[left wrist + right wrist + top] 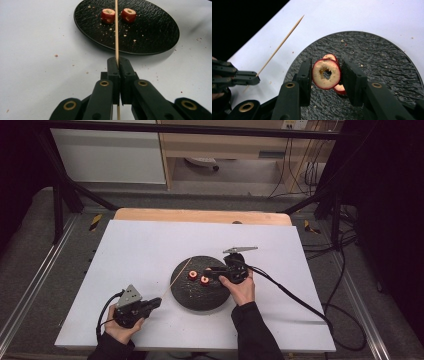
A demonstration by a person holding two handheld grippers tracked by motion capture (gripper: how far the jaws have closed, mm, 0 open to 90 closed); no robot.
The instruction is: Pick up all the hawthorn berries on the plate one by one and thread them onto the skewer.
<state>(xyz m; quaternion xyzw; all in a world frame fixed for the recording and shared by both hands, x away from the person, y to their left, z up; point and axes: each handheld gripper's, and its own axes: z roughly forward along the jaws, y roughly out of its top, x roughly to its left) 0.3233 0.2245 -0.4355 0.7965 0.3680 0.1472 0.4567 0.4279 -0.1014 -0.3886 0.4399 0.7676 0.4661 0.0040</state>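
On the black plate (387, 65) lie fruit rings; the right gripper (325, 73) clamps one ring (326, 74), while the left gripper (117, 66) pinches a skewer (116, 30) beside the plate.

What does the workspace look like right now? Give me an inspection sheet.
Surface: white sheet over a wooden table, crumbs scattered.
Job's things: black plate; two cored red fruit pieces, one between the right jaws, other on the plate; skewer.
Clutter: nothing seen.
Grippers: left gripper shut on skewer; right gripper around fruit piece, contact unclear.
Cables: black cable trails off the right.
Surroundings: dark frame, cabinet behind.
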